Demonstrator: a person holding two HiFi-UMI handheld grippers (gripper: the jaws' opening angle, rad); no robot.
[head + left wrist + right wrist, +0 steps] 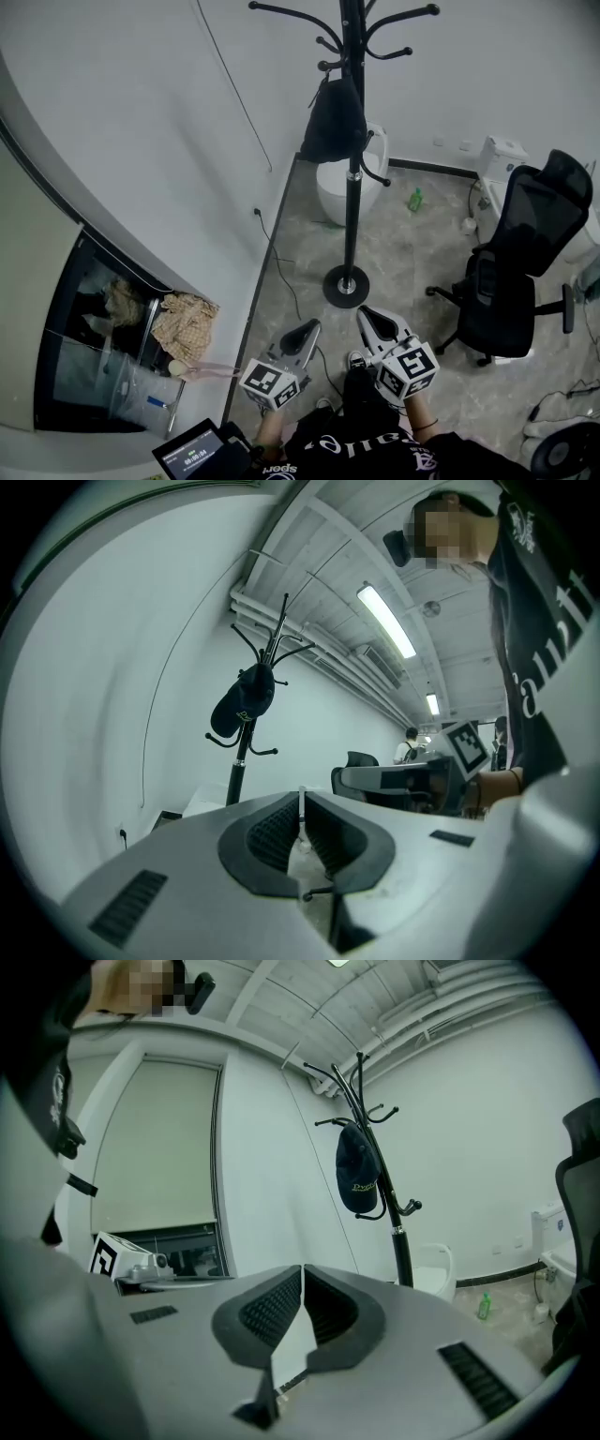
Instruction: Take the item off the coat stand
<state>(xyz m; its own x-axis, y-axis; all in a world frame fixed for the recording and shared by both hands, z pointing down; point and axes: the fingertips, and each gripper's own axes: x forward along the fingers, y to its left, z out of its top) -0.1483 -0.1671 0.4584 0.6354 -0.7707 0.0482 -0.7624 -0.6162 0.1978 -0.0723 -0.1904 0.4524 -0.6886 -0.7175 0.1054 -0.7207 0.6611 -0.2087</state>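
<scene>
A black coat stand [352,159] with a round base rises from the grey floor near the wall. A dark cap [334,122] hangs from one of its hooks; it shows too as the cap [244,702] in the left gripper view and the cap [357,1176] with yellow print in the right gripper view. My left gripper [309,331] and right gripper [372,322] are held low, side by side, short of the stand's base and well apart from the cap. Both point level toward the stand. Each has its jaws shut with nothing between them.
A black office chair [511,272] stands right of the stand. A white bin [349,183] sits behind the pole, a green bottle [415,199] beside it. A dark open cabinet [103,337] with cloth lies at the left wall. Cables trail along the floor.
</scene>
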